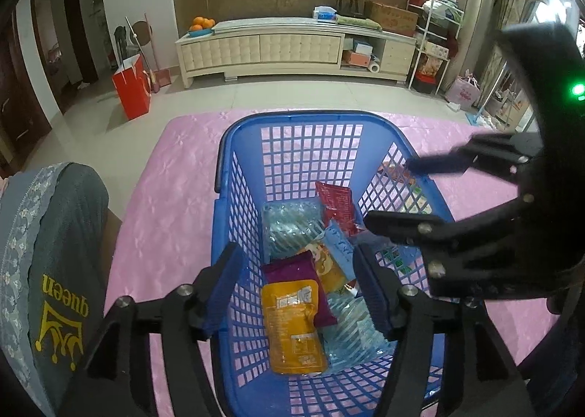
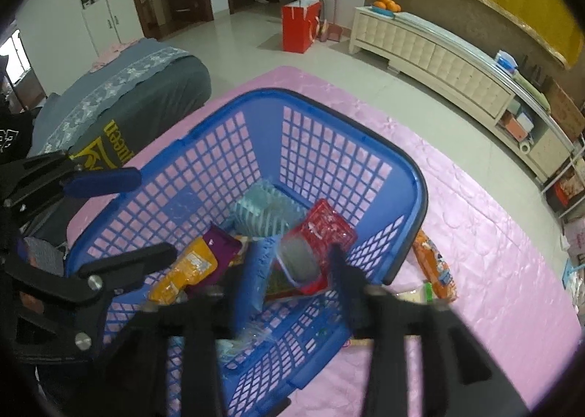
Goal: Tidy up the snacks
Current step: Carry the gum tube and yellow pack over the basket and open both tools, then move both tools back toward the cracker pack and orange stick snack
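A blue lattice basket [image 1: 234, 175] [image 2: 413, 194] stands on a pink cloth. Inside lie several snack packets: an orange pouch [image 1: 292, 329] [image 2: 186, 270], a purple packet [image 1: 296, 270], a red packet [image 1: 334, 205] [image 2: 325, 230] and pale blue striped packets [image 1: 289, 230] [image 2: 263, 212]. My left gripper [image 1: 298, 289] is open and empty, hanging over the near end of the basket. My right gripper [image 2: 289, 270] is open above the basket's inside; a blurred grey-and-red packet [image 2: 298, 261] lies between its fingers, apart from them. An orange packet [image 2: 435, 267] lies on the cloth outside the basket.
The pink cloth [image 1: 172, 175] [image 2: 493, 252] covers the table. A grey cushion with a yellow "queen" print [image 1: 62, 270] [image 2: 120, 95] sits at the left. A cream low cabinet [image 1: 292, 48], a red paper bag [image 1: 131, 88] and tiled floor lie beyond.
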Tool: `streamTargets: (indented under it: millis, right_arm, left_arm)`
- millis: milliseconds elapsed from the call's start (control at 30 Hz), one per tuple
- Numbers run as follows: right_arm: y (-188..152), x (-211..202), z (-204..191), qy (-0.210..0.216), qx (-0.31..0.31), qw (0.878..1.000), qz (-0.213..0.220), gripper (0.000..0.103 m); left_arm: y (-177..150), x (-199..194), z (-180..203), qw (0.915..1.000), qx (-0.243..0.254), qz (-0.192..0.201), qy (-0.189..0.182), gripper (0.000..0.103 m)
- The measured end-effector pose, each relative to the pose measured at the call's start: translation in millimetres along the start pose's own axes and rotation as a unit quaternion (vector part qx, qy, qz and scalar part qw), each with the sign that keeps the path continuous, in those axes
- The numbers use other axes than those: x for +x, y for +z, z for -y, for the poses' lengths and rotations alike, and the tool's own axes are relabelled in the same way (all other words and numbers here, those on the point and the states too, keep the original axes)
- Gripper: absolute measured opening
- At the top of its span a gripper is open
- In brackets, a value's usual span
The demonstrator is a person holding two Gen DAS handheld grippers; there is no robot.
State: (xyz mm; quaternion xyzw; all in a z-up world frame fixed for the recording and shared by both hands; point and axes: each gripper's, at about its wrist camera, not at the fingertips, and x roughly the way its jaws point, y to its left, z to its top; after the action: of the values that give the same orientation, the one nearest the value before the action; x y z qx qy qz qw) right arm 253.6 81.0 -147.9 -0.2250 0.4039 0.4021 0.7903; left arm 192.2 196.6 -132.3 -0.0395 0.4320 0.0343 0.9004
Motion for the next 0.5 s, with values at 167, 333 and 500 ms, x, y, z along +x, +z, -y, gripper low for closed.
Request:
streamTargets:
  millis: [167, 333, 500]
  right_arm:
    - [-1, -17, 2, -0.014, -0.005, 0.999, 0.028, 0.078]
    - [-7, -35, 9, -0.023, -0.001, 0.999, 0.040, 0.078]
    - [-17, -55, 19, -0.031, 0.011, 0.998, 0.051, 0.079]
  left_arm:
    - [0, -5, 5, 1.0000, 0.007, 0.002, 0.003, 0.067]
    - [1, -17, 14, 0.9998, 0.010, 0.011, 0.008, 0.069]
    - [5, -30, 31, 0.9995, 0.022, 0.021, 0.009, 0.075]
